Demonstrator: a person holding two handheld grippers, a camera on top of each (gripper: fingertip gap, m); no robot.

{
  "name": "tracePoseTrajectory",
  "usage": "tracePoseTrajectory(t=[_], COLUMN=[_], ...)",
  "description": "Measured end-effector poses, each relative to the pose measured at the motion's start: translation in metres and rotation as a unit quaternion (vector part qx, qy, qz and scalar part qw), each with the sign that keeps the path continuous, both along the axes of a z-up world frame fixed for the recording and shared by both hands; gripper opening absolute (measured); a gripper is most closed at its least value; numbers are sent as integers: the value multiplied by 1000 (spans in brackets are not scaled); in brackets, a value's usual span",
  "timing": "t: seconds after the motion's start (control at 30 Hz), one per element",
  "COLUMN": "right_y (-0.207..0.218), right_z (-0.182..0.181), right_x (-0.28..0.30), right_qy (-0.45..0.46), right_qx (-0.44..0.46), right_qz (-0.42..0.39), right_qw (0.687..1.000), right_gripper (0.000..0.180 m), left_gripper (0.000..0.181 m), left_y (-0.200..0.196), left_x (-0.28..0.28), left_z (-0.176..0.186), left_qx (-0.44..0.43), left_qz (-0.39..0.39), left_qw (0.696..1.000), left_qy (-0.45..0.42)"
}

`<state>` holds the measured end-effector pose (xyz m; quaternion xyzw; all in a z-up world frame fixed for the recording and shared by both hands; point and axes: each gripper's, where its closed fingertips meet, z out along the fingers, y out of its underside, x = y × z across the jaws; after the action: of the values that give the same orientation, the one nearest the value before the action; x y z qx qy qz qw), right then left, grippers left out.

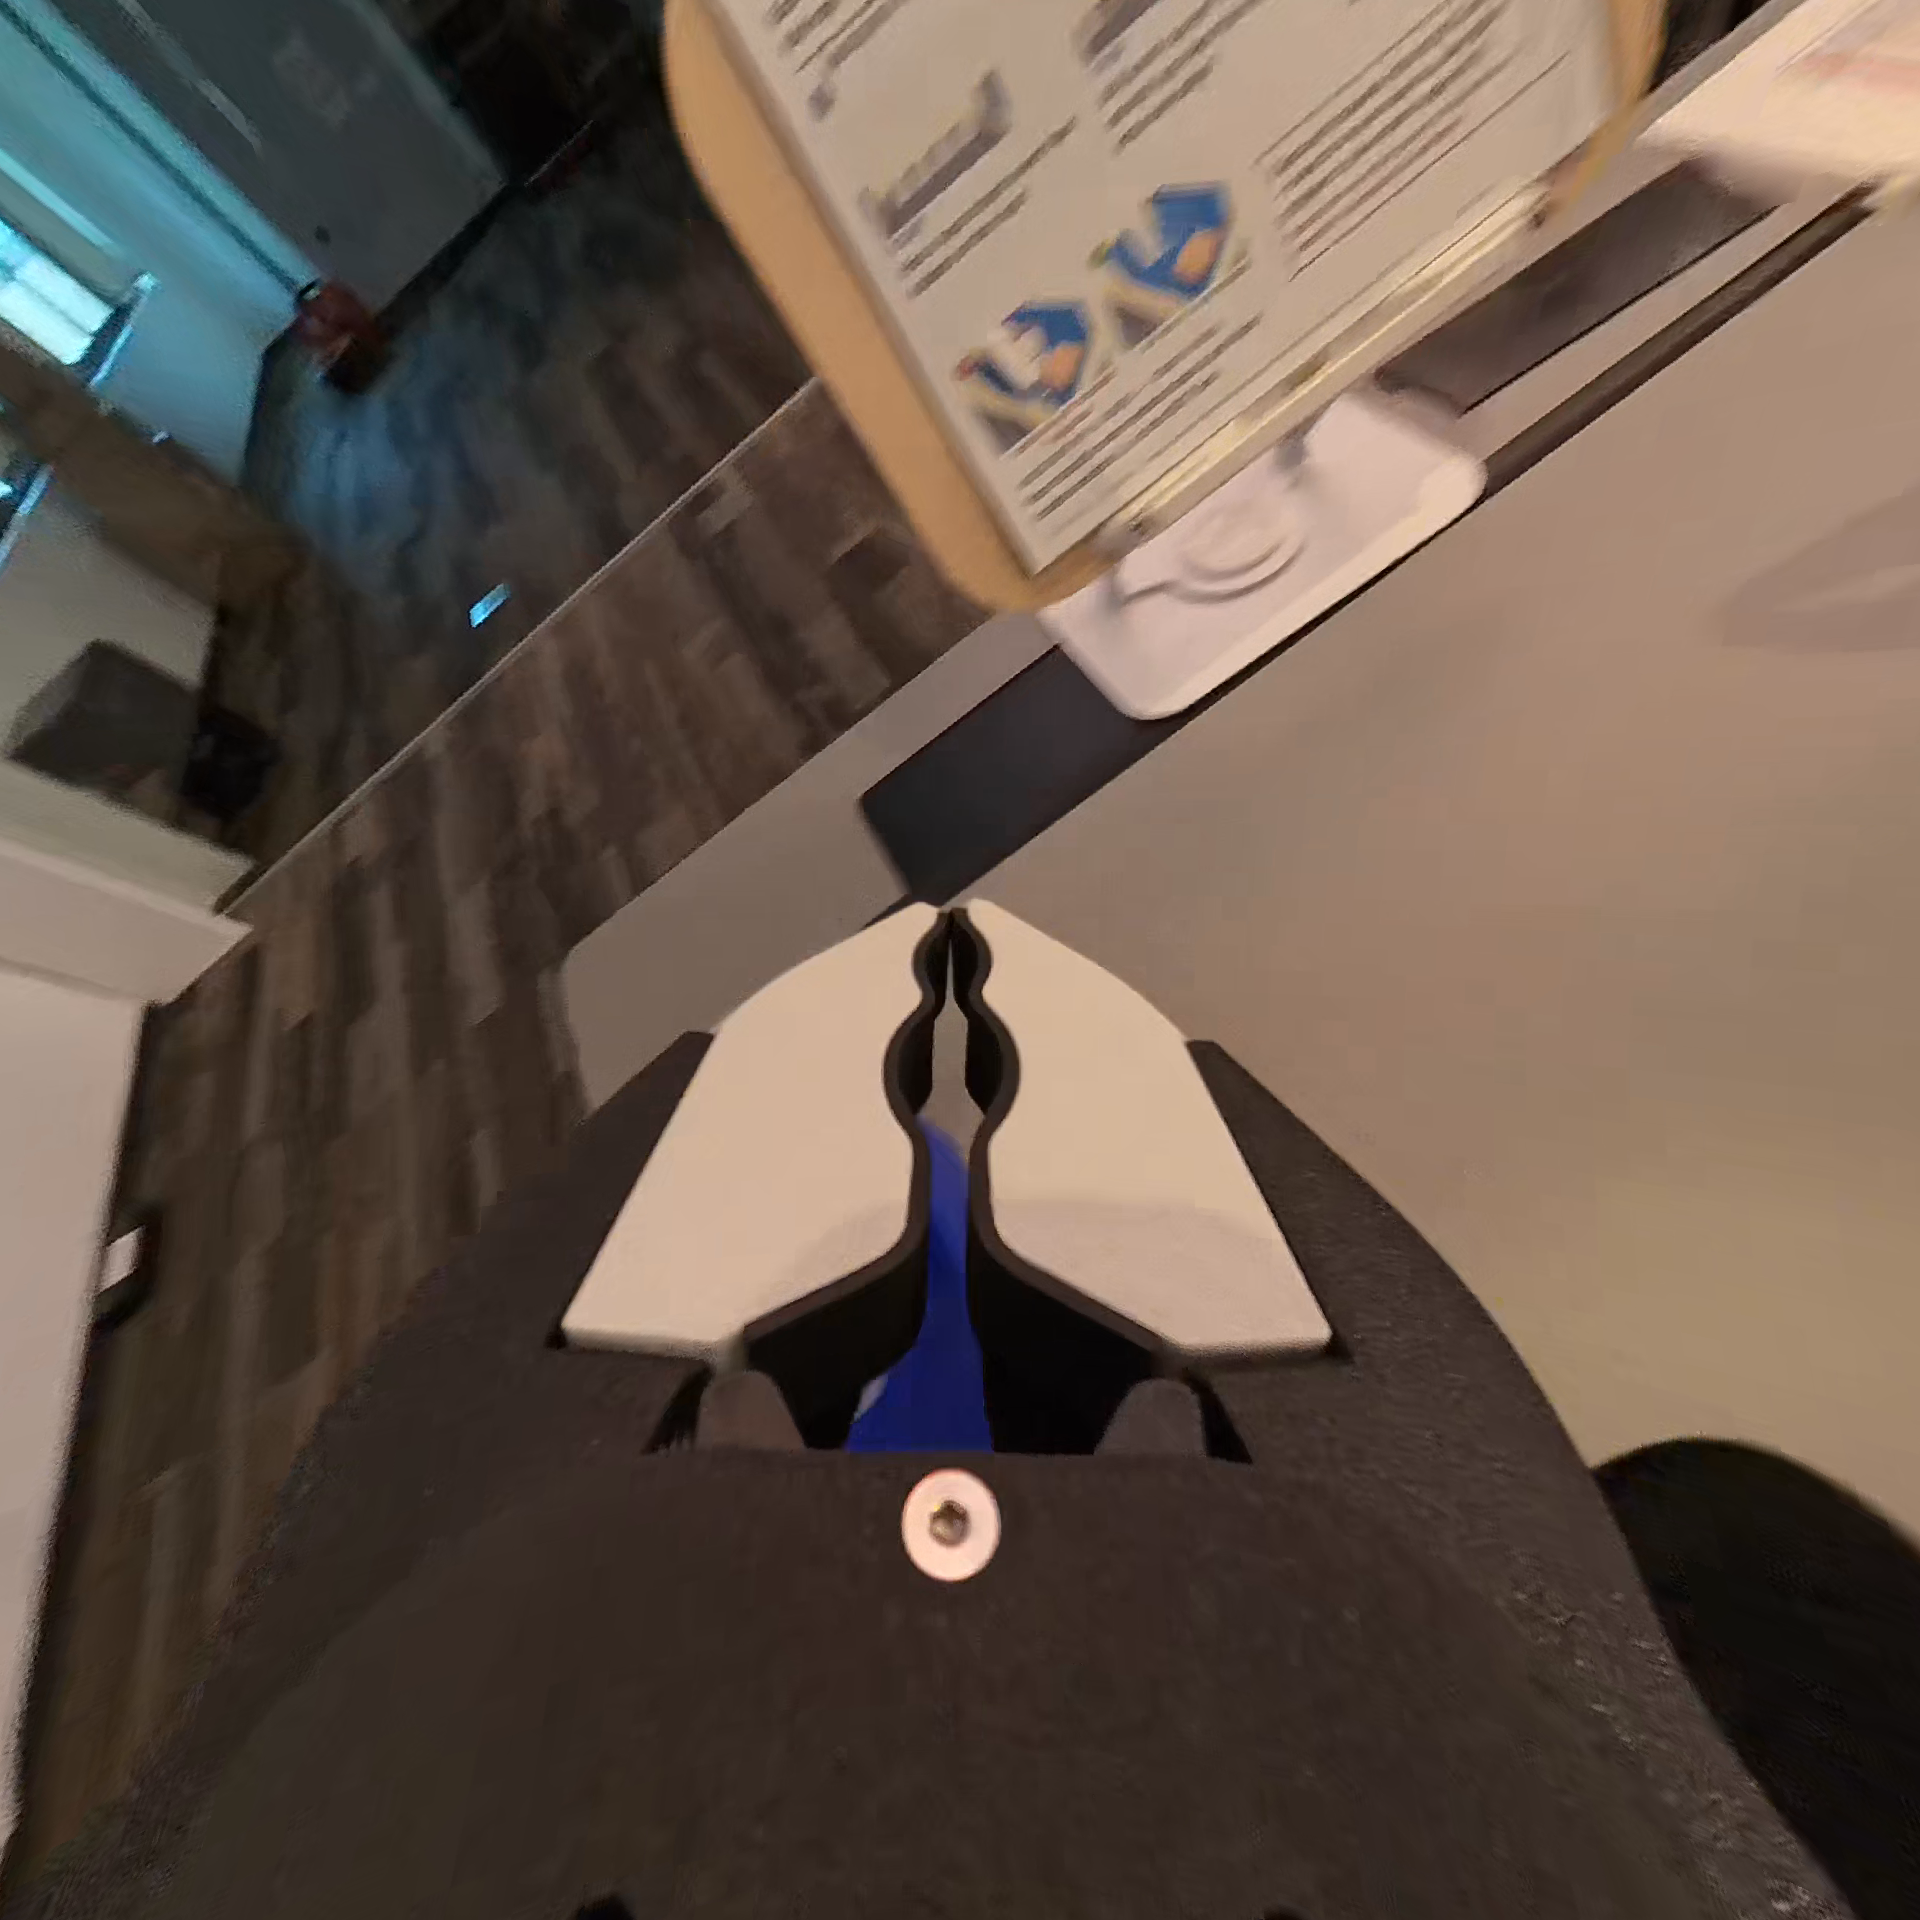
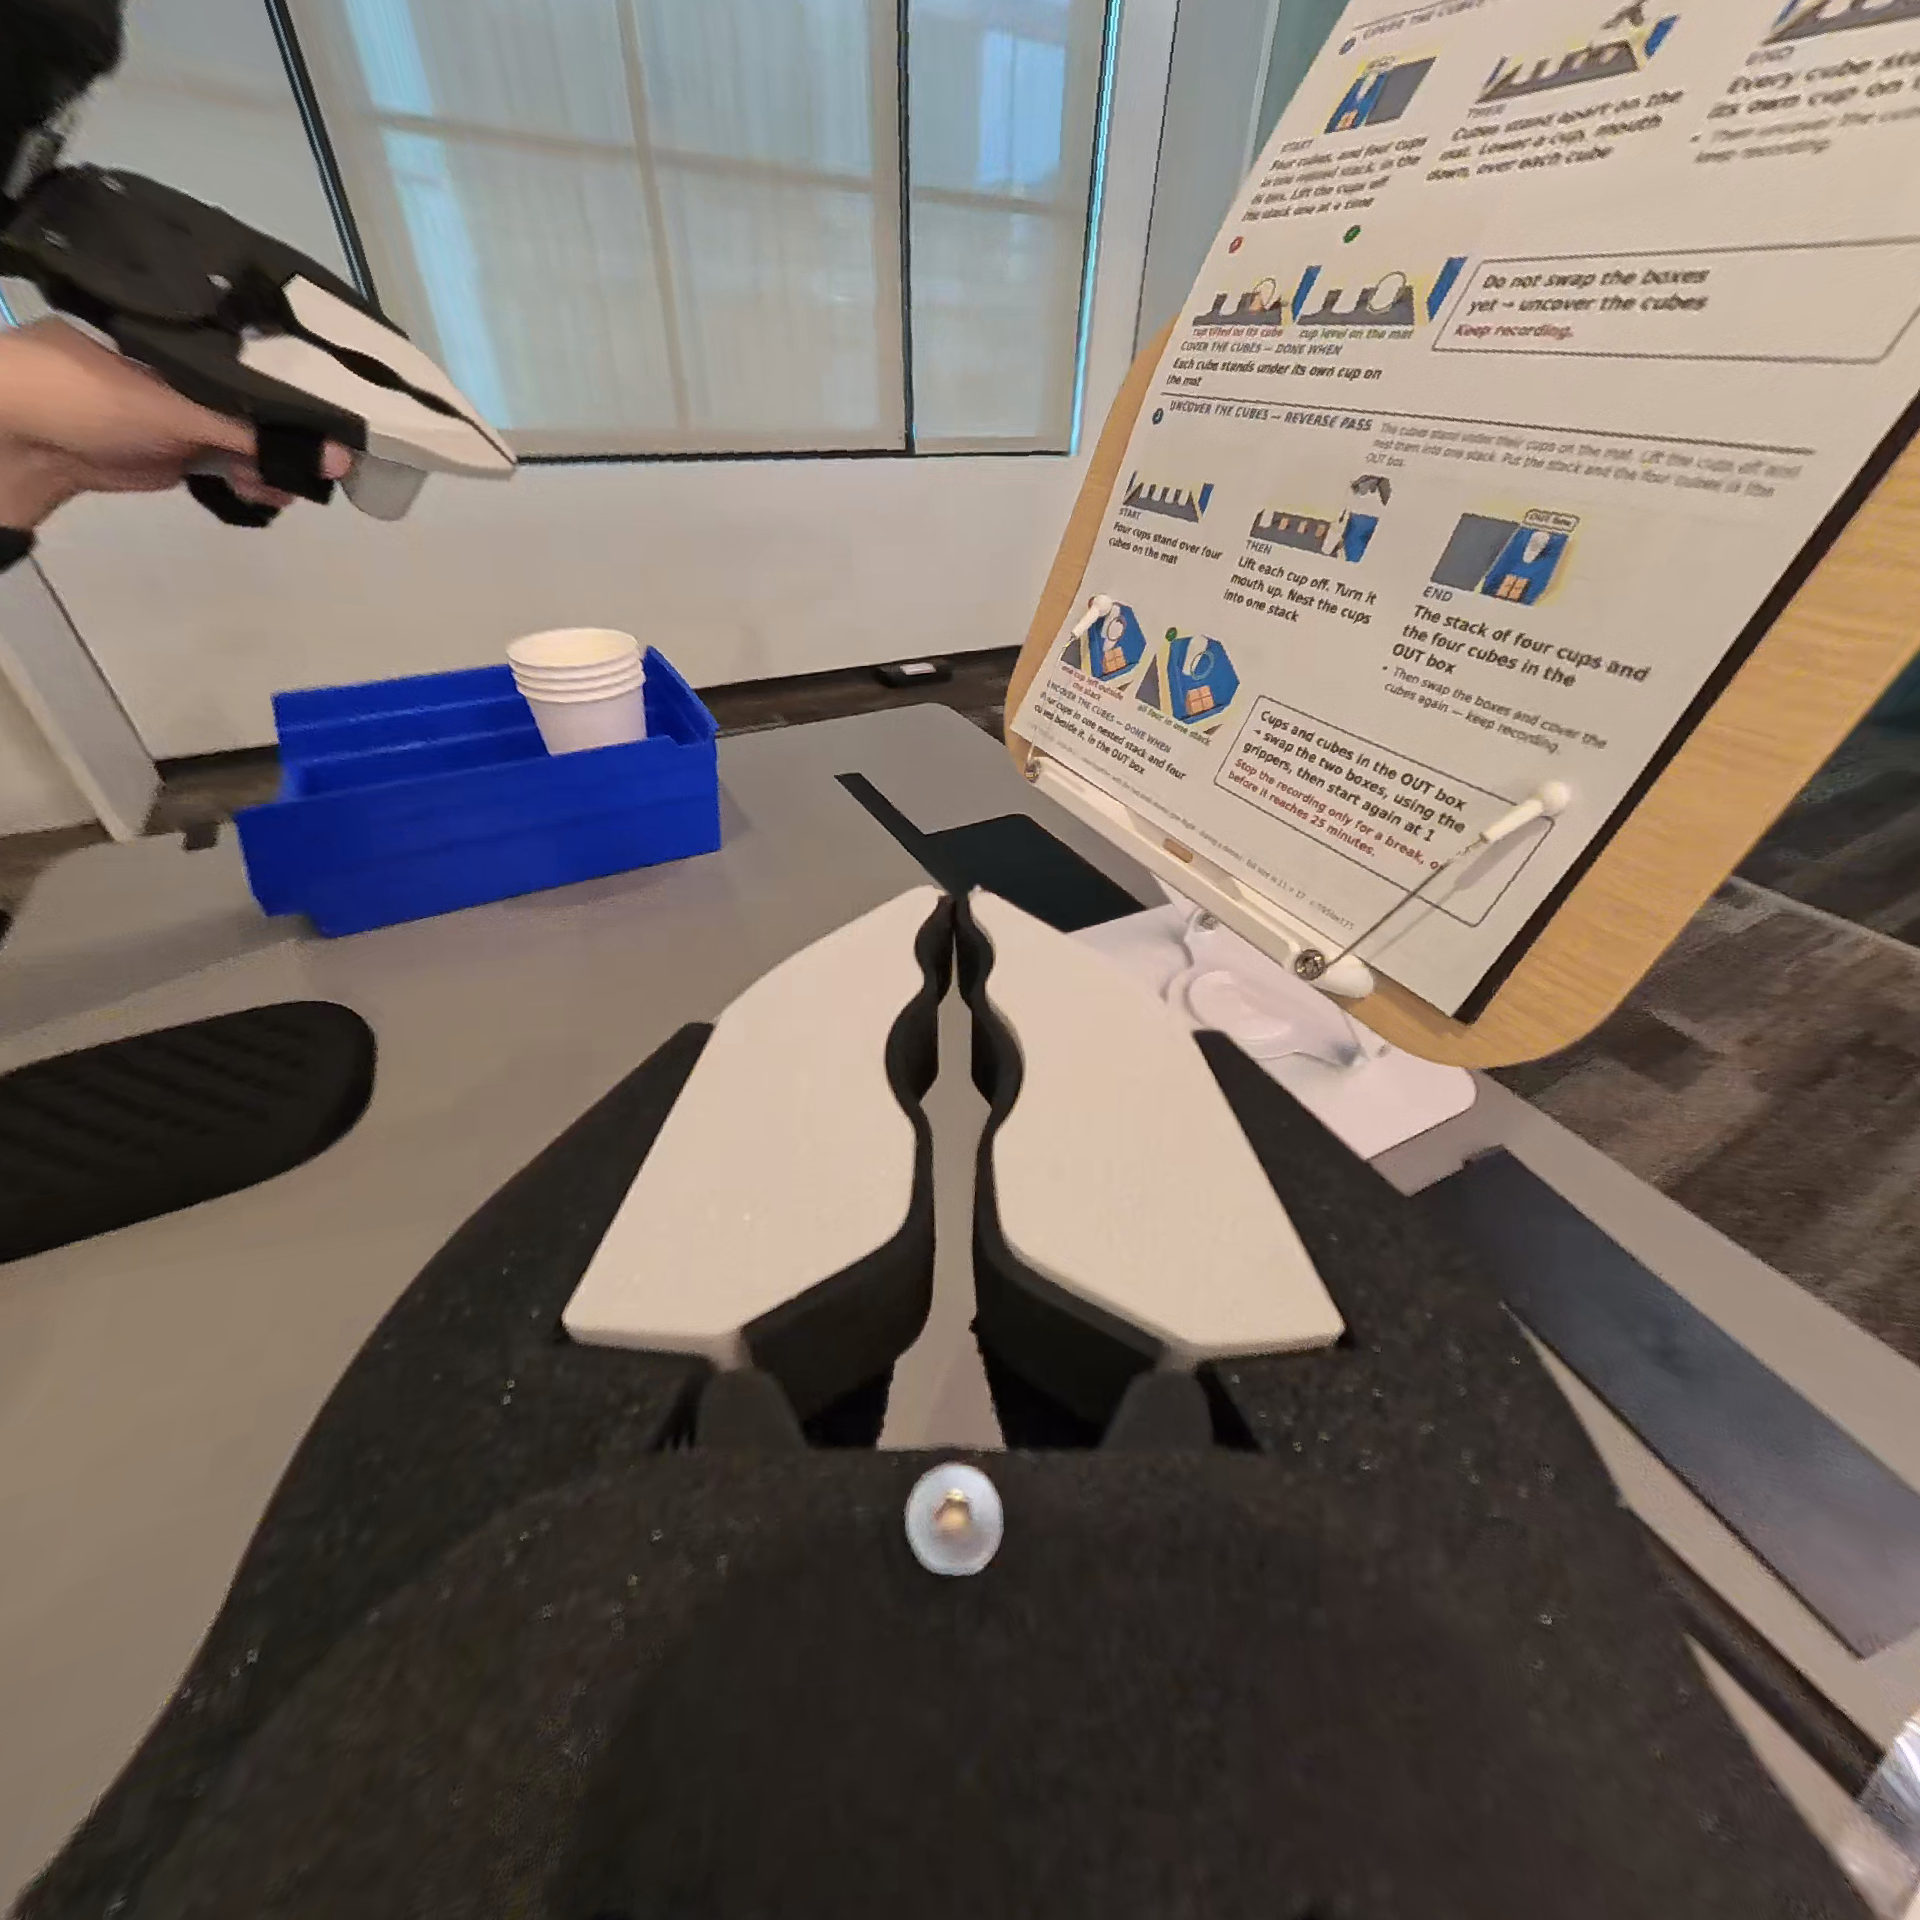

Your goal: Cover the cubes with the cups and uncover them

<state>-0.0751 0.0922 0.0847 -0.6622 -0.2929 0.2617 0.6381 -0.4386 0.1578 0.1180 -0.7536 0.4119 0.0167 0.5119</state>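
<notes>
Nearest the right wrist camera, the right gripper [image 2: 954, 909] has its 2 white fingers pressed together at the tips, holding nothing, above a grey counter [image 2: 436, 1049]. Farther off to the left, a hand [image 2: 94, 426] holds the left gripper [image 2: 488, 452] in the air, its fingers likewise closed and empty. In its own tilted, blurred view, the left gripper [image 1: 951, 920] shows only a sliver of blue between the fingers; what that blue is cannot be made out.

A blue bin [image 2: 478, 800] sits on the far left of the counter. In its back compartment stands a nested stack of white paper cups [image 2: 578, 686], upright, mouths up, long axis vertical; about 4 rims show, and the base is hidden behind the divider. No cubes can be seen, as the bin's walls hide its floor.

On the right, a printed instruction sheet [image 2: 1455, 520] leans on a wooden stand [image 2: 1714, 883], cut off at the frame edge. A dark mat [image 2: 997, 852] lies partly hidden behind the fingers.
</notes>
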Motion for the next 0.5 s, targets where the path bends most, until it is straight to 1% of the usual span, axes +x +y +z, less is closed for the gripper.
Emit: tracePoseTrajectory(t=[0.07,0.17,0.27,0.37,0.5], right_y=[-2,0,0,3,5], right_z=[-2,-7,-13,-18,-26], right_x=[6,13,12,11,8], right_qy=[13,20,14,-1,-16], right_qx=[-15,-30,-47,-51,-63], right_qz=[7,1,8,2,5], right_qw=[1000,999,999,999,998], right_gripper=[0,0,1,2,3], left_gripper=[0,0,1,3,1], left_y=[11,17,19,19,11], left_x=[-33,-73,-107,-130,-143], left_z=[1,-14,-34,-44,-51], left_qx=[-13,-84,-135,-148,-159], left_qz=[21,25,39,61,58], left_qw=[999,994,987,985,984], left_qy=[38,65,73,64,46])
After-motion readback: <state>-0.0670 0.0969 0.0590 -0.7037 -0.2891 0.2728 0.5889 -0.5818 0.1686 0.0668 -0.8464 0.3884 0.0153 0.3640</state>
